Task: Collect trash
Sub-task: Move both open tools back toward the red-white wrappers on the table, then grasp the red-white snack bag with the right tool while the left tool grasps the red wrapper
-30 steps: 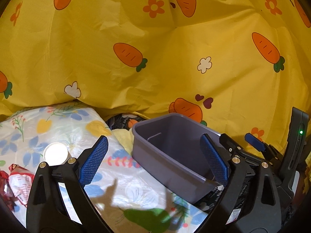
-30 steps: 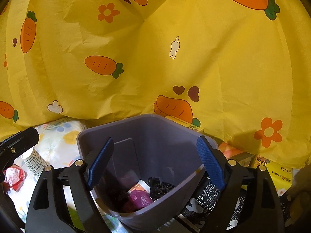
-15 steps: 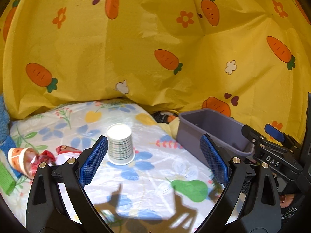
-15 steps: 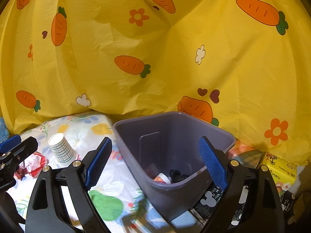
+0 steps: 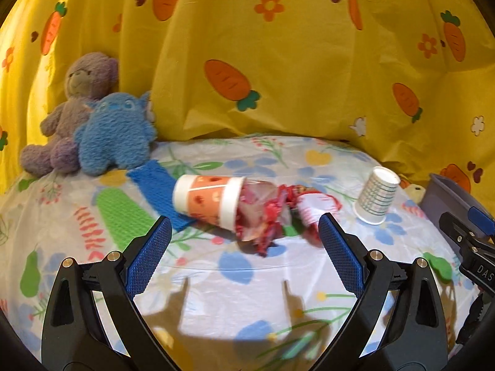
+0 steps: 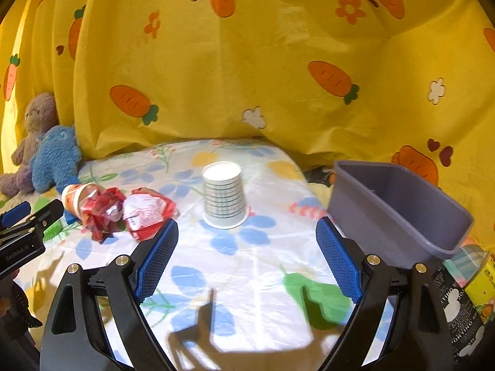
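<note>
Both tongs are spread wide and empty: the left gripper (image 5: 244, 241) faces a tipped orange paper cup (image 5: 207, 199) spilling crumpled red wrappers (image 5: 267, 216), the right gripper (image 6: 247, 256) an upturned white paper cup (image 6: 223, 198) near the grey bin (image 6: 399, 210). Likely risks: squeezing either cup crushes it, the loose wrappers scatter across the floral sheet (image 6: 247, 278), or the light upturned cup topples aside.

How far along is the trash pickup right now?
Nothing is in hand: both the left gripper and right gripper are open and empty. Still on the table: the upside-down paper cup, the tipped orange cup, and crumpled red wrappers. The bin's contents aren't visible from here.
</note>
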### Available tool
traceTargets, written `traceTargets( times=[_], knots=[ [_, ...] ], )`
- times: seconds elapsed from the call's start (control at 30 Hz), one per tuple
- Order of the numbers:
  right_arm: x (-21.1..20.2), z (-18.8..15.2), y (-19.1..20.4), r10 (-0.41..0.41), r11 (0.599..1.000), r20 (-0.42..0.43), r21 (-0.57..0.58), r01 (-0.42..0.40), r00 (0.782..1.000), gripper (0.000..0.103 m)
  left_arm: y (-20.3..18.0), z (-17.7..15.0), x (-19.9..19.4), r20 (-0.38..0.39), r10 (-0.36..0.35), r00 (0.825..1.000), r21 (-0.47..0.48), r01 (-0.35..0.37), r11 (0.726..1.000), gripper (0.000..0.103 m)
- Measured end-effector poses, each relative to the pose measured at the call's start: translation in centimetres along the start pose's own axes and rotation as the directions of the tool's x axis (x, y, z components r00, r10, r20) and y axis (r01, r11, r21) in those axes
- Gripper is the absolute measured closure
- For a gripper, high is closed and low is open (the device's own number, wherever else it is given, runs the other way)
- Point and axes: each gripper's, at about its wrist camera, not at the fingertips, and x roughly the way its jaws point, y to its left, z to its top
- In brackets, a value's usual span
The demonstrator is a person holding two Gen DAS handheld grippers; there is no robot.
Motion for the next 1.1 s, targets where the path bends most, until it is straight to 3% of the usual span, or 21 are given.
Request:
traceTargets(
  times=[0.13, 0.33, 0.6, 0.8, 0.87, 0.97, 1.1],
  knots=[
    [2.3, 0.6, 3.7, 0.054, 0.998, -0.046, -0.039, -0.056, 0.997, 0.016, 3.4, -0.3, -0.3, 0.008, 0.078, 0.997, -0.053, -0.077, 0.996, 0.009],
    [5.6, 0.9, 8.2, 0.066, 0.987, -0.094, -0.142, -0.079, 0.993, 0.016, 6.2, -0.6, -0.4, -0.011, 0.13, 0.991, -0.113, -0.131, 0.985, 0.009],
    [9.0, 0.9, 11.0, 0.054, 0.976, -0.168, -0.198, -0.087, 0.984, 0.016, 7.8, -0.9, -0.2, -0.021, 0.145, 0.989, -0.141, -0.147, 0.979, 0.009],
    [10.6, 0.6, 12.5, 0.058, 0.964, -0.22, -0.239, -0.112, 0.974, 0.033, 8.0, -1.0, 0.2, -0.023, 0.124, 0.992, -0.141, -0.126, 0.982, 0.009],
    [11.0, 0.5, 12.6, 0.06, 0.963, -0.244, -0.242, -0.12, 0.968, 0.046, 8.0, -1.0, 0.3, -0.022, 0.119, 0.993, -0.139, -0.121, 0.983, 0.009],
    [11.5, 0.5, 12.6, 0.052, 0.963, -0.258, -0.241, -0.116, 0.965, 0.057, 8.0, -1.1, 0.4, -0.023, 0.11, 0.994, -0.142, -0.113, 0.983, 0.009],
    [11.4, 0.4, 12.6, 0.061, 0.961, -0.259, -0.245, -0.126, 0.964, 0.067, 8.0, -1.2, 0.6, -0.026, 0.094, 0.995, -0.141, -0.097, 0.985, 0.009]
  ],
)
